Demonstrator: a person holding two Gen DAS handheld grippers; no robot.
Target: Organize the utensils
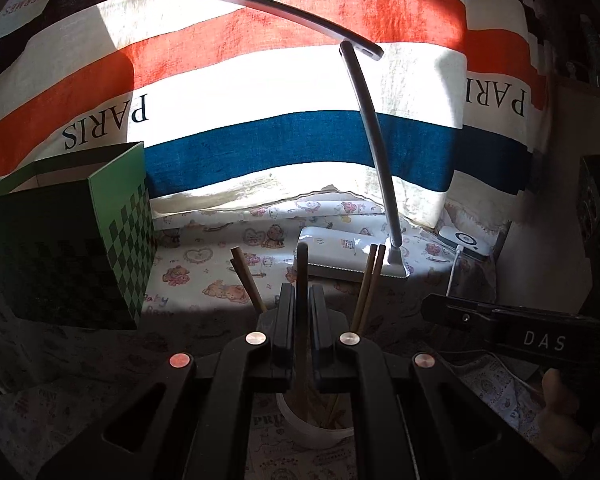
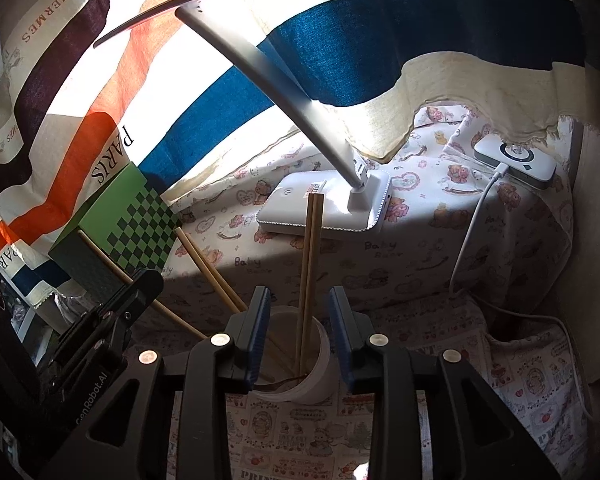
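My left gripper (image 1: 302, 288) is shut on a dark, round-tipped utensil handle (image 1: 302, 264) that stands upright above a white cup (image 1: 312, 432). Wooden chopsticks (image 1: 246, 280) lean out of that cup on the left, and another pair (image 1: 370, 280) on the right. In the right wrist view my right gripper (image 2: 299, 291) is open over the white cup (image 2: 320, 376). An upright pair of chopsticks (image 2: 312, 248) rises between its blue pads (image 2: 260, 328) without touching them. More chopsticks (image 2: 208, 264) lean to the left. The left gripper's body (image 2: 112, 320) shows at the left.
A green chequered box (image 1: 80, 248) (image 2: 140, 224) stands to the left of the cup. Behind it is a white desk lamp base (image 1: 340, 256) (image 2: 328, 208) with a curved arm. A white charger (image 2: 516, 160) with its cable lies at the back right. A striped curtain hangs behind.
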